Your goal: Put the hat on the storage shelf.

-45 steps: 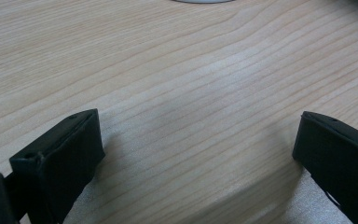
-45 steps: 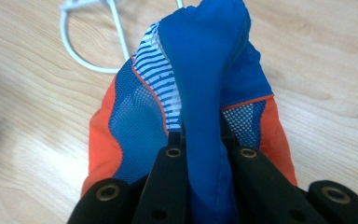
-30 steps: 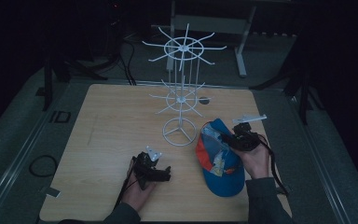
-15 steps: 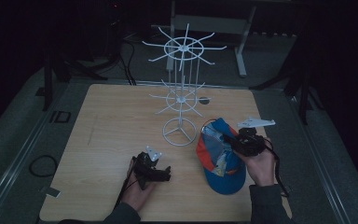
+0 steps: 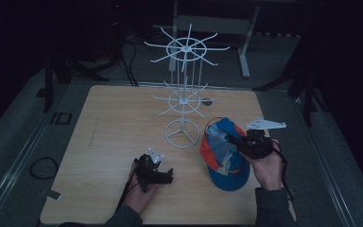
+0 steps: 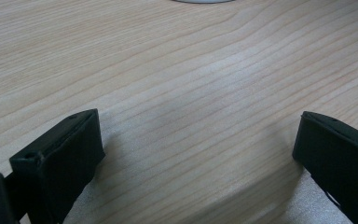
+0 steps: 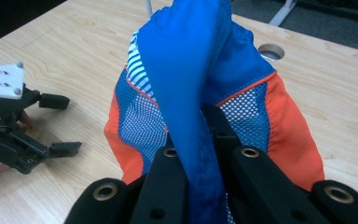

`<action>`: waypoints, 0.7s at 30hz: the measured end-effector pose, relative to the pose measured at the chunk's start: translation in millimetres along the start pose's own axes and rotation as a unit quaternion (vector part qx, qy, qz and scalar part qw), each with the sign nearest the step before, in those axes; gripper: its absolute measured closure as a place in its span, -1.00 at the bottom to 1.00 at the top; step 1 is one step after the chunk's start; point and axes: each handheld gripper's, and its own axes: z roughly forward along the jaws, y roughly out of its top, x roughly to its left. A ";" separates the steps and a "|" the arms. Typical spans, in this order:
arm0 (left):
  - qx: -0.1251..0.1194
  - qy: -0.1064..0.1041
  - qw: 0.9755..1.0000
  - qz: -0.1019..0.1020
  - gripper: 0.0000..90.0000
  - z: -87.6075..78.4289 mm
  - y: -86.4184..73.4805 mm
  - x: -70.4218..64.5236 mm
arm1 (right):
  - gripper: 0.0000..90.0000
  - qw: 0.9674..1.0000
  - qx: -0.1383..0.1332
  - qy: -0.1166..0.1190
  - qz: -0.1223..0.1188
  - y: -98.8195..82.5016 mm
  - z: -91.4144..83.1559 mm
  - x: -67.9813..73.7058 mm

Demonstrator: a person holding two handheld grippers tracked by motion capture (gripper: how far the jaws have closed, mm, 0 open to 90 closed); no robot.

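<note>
Wooden surface (image 5: 113,142) carries a white wire rack (image 5: 183,101); the blue-and-orange cap (image 5: 222,153) sits just right of the rack's ring base, one fold lifted. Right gripper (image 7: 200,154) has its fingers clamped on a pinch of the blue fabric; left gripper (image 5: 163,176), left of the rack base, rests with fingers apart, empty. Cap judged light, soft and floppy; mesh panels may snag, so a hold on the stiffer brim or seam seems safer.

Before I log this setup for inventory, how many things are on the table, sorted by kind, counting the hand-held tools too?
Caps, blue and orange: 1, the cap, pinched in the right tool.
White wire display racks: 1, the rack.
Hand-held tools: 2, the right one and the left tool, open over bare wood.
Total: 4.
</note>
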 end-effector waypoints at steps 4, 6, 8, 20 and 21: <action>0.000 0.000 1.000 0.000 -0.96 0.0 0.0 0.0 | 0.95 1.000 -0.007 -0.002 -0.003 2.8 -5.5 1.9; 0.000 0.000 1.000 0.000 -0.96 0.0 0.0 -0.1 | 0.96 1.000 -0.011 -0.003 -0.008 5.4 -10.0 2.8; 0.000 0.000 1.000 0.001 -0.96 -0.1 0.0 -0.2 | 0.96 1.000 -0.013 -0.003 -0.010 6.3 -11.4 3.1; -0.001 -0.001 1.000 0.001 -0.96 0.1 -0.1 -0.6 | 0.95 0.999 -0.032 0.000 -0.017 16.8 -25.8 4.8; -0.001 -0.001 1.000 0.001 -0.96 0.1 -0.1 -0.6 | 0.95 0.999 -0.032 0.000 -0.018 17.8 -26.7 4.7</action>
